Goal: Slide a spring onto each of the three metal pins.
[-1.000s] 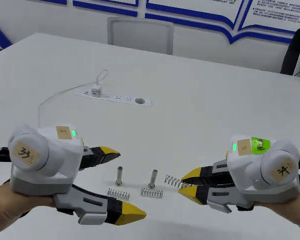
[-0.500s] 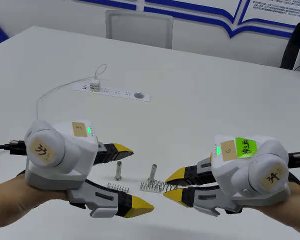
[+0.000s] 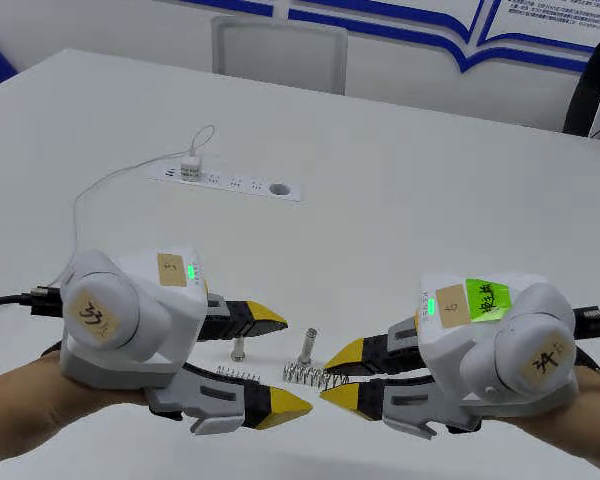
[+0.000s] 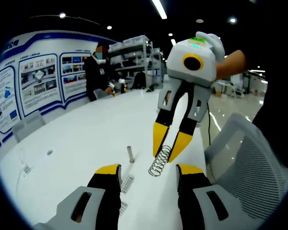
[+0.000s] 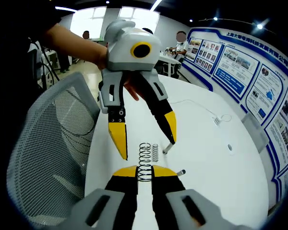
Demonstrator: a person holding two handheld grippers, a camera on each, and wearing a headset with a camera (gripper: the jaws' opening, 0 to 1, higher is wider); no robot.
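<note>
The held spring [image 3: 302,375] is just in front of the right pin [image 3: 306,345], pinched at one end by the right gripper [image 3: 328,377], with its free end pointing toward the left pin [image 3: 238,349]. A second ago it lay on the table [image 3: 410,220] off to the right of the right pin, gripper tips only reaching it. Now it's clamped and brought in, so pickup looks done, threading not yet: no pin carries a spring. The left gripper [image 3: 291,362] has closed in too, jaws spread wide, empty, just left of the right pin. Count: two pins, both upright. Springs: one held, one loose spring [image 3: 237,374] lying left of the right pin, and a possible third in the left gripper view, too small to confirm.
</note>
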